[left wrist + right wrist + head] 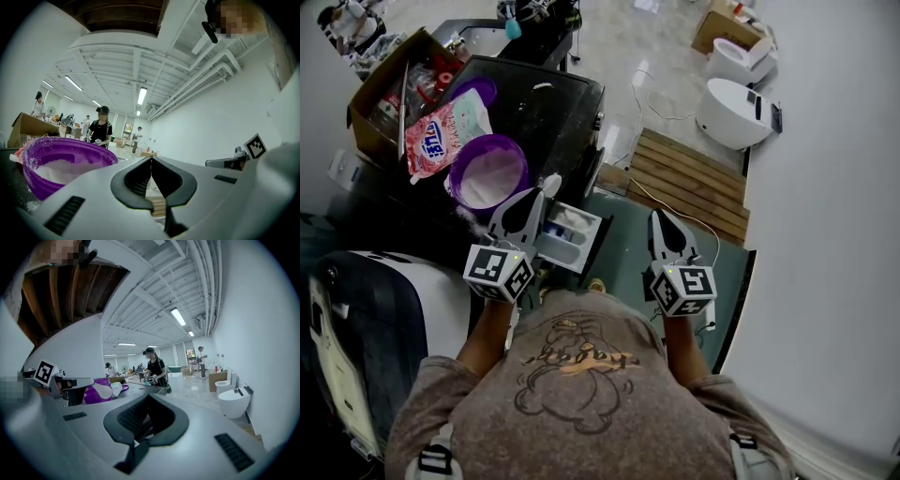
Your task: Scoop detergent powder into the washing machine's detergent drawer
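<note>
On the dark washing machine top [546, 112] stands a purple bowl [487, 173] of white powder, also seen in the left gripper view as the purple bowl [61, 161]. The white detergent drawer [574, 234] is pulled out below the machine's front edge. My left gripper [542, 197] is over the drawer's inner end, right of the bowl, shut on a white scoop [551, 182]. The right gripper view shows that scoop [101, 391] sticking out past the jaws. My right gripper [660, 218] hangs over the floor right of the drawer, shut and holding nothing.
A pink detergent bag [442, 133] and a purple lid [474, 91] lie behind the bowl, beside a cardboard box [386, 89]. A wooden pallet [694, 183] and white toilets [733, 111] are on the floor to the right. People stand in the distance [154, 369].
</note>
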The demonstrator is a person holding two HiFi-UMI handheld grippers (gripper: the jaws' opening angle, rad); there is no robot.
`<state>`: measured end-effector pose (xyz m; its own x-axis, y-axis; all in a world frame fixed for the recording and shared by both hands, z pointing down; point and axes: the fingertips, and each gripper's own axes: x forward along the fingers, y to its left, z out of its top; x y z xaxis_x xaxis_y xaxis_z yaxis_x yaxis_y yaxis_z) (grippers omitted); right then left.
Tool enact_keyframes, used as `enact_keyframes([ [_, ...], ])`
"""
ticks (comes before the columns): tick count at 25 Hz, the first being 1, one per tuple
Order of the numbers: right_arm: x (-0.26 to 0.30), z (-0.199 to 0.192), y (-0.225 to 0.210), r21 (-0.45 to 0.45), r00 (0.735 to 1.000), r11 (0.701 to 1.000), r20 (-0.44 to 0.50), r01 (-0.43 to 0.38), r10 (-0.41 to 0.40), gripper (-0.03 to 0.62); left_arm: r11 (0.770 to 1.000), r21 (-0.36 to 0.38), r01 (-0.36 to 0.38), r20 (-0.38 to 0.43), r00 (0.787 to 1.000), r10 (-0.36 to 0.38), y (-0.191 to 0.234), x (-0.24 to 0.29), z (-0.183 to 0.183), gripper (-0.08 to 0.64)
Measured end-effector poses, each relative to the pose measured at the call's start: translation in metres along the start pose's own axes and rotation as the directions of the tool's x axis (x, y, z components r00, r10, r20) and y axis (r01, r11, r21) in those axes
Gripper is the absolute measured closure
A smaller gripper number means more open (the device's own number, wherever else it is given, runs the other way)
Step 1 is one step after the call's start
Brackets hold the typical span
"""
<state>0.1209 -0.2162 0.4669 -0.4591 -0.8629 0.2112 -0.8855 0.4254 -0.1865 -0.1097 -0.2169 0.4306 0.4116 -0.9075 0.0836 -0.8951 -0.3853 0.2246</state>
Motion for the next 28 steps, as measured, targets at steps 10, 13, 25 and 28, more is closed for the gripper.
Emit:
enact_keyframes([
  [10, 0.007, 0.004, 0.006, 0.027, 0.999, 0.999, 0.015, -0.03, 0.03, 0.592, 1.0, 0.017, -0.004, -0.006, 1.0, 0.005, 0.005, 0.005, 0.0, 0.537],
  [13, 0.01, 0.004, 0.009, 0.016, 0.999, 0.999, 0.008, -0.04, 0.04, 0.592, 1.0, 0.021, -0.002, -0.008, 1.0, 0.002, 0.005, 0.006, 0.0, 0.537],
  [25, 0.016, 0.001, 0.013, -0.011, 0.998, 0.998, -0.022, -0.061, 0.061, 0.592, 1.0, 0.009, 0.001, -0.014, 1.0, -0.001, 0.006, 0.004, -0.003, 0.537],
  [28, 0.016, -0.001, 0.014, -0.018, 0.998, 0.998, -0.028, -0.065, 0.064, 0.592, 1.0, 0.009, 0.001, -0.014, 1.0, -0.001, 0.006, 0.003, -0.003, 0.537],
])
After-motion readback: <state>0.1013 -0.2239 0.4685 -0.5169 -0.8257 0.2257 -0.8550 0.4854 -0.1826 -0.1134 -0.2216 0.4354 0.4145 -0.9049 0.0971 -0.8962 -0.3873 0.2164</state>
